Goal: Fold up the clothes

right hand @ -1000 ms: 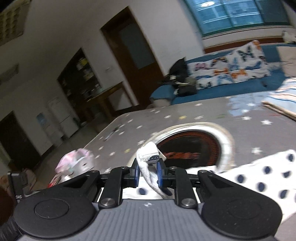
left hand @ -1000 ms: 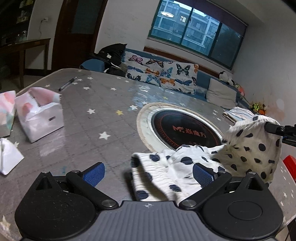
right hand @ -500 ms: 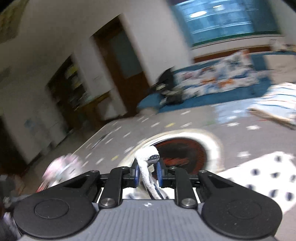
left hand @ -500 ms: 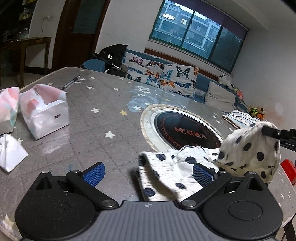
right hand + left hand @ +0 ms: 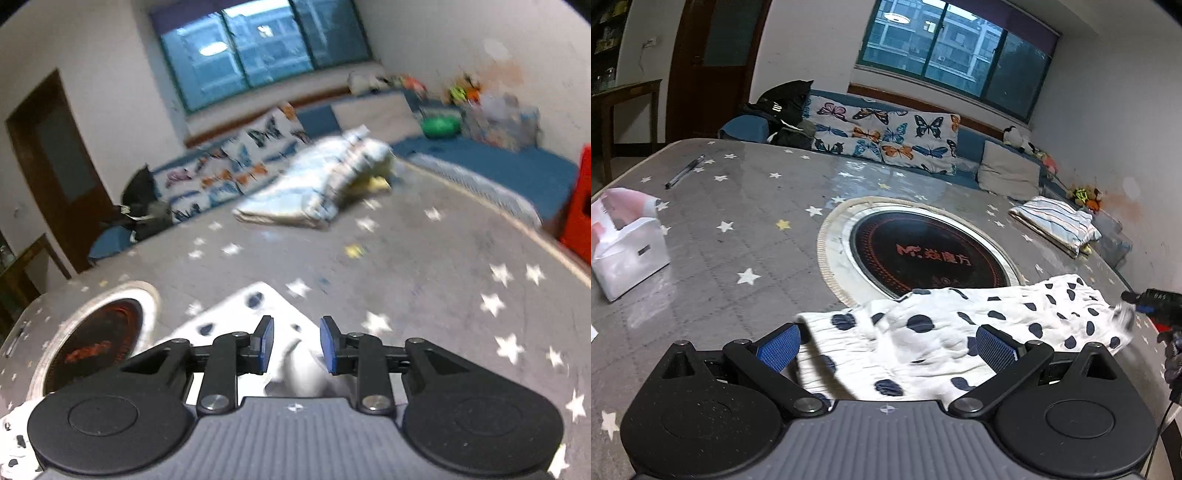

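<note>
Motion blur smears the right tool [image 5: 296, 345]; its jaws have just been opening, released, with the polka-dot garment [image 5: 299, 373] loose between them. The left tool [image 5: 886, 347] gapes over the same cloth on the tabletop [image 5: 738, 229], a striped folded pile [image 5: 1056, 225] far ahead.

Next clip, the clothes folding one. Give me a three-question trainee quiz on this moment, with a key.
1. True or false: the left tool is shut on the polka-dot garment.
2. What lies on the table right of the round cooktop in the left wrist view? A) a folded striped cloth B) a plate C) a shoe
3. What sits between the pads of the right tool?

Key:
1. False; its jaws stand wide open.
2. A
3. A bunched part of the polka-dot garment. The jaws have just been opening and the pads no longer press it.
</note>
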